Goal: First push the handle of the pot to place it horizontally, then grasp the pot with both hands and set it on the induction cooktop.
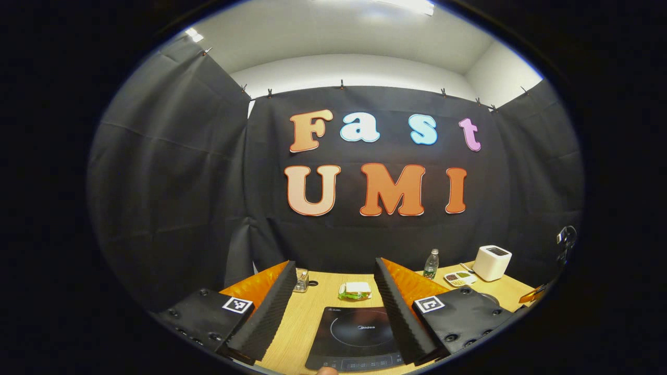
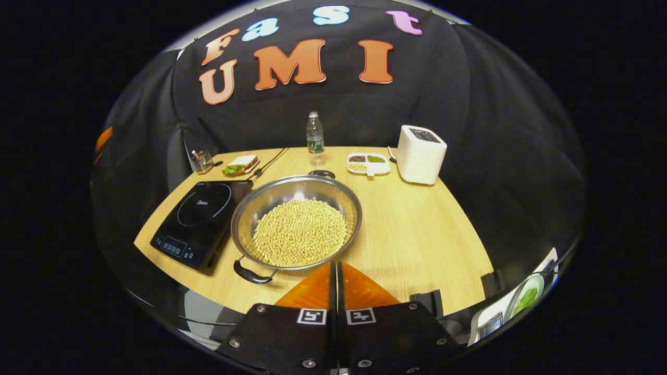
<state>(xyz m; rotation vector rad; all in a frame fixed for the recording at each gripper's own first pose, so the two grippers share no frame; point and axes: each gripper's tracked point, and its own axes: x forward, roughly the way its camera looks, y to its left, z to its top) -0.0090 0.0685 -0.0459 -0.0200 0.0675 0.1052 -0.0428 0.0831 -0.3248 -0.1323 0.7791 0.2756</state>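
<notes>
A steel pot [image 2: 297, 224] full of pale beans stands on the wooden table, just right of the black induction cooktop [image 2: 200, 221]. Its two black handles lie near [image 2: 252, 274] and far [image 2: 322, 173]. My right gripper [image 2: 336, 268] is shut with nothing between its fingers, hovering just in front of the pot's near rim. In the left gripper view my left gripper [image 1: 331, 276] stands open above the cooktop [image 1: 359, 336], which lies between its fingers.
At the back of the table stand a water bottle [image 2: 314, 133], a white toaster-like box [image 2: 420, 154], a divided dish of grains [image 2: 368, 163], a sandwich [image 2: 241, 164] and a small glass holder [image 2: 202, 161]. Bare table lies right of the pot.
</notes>
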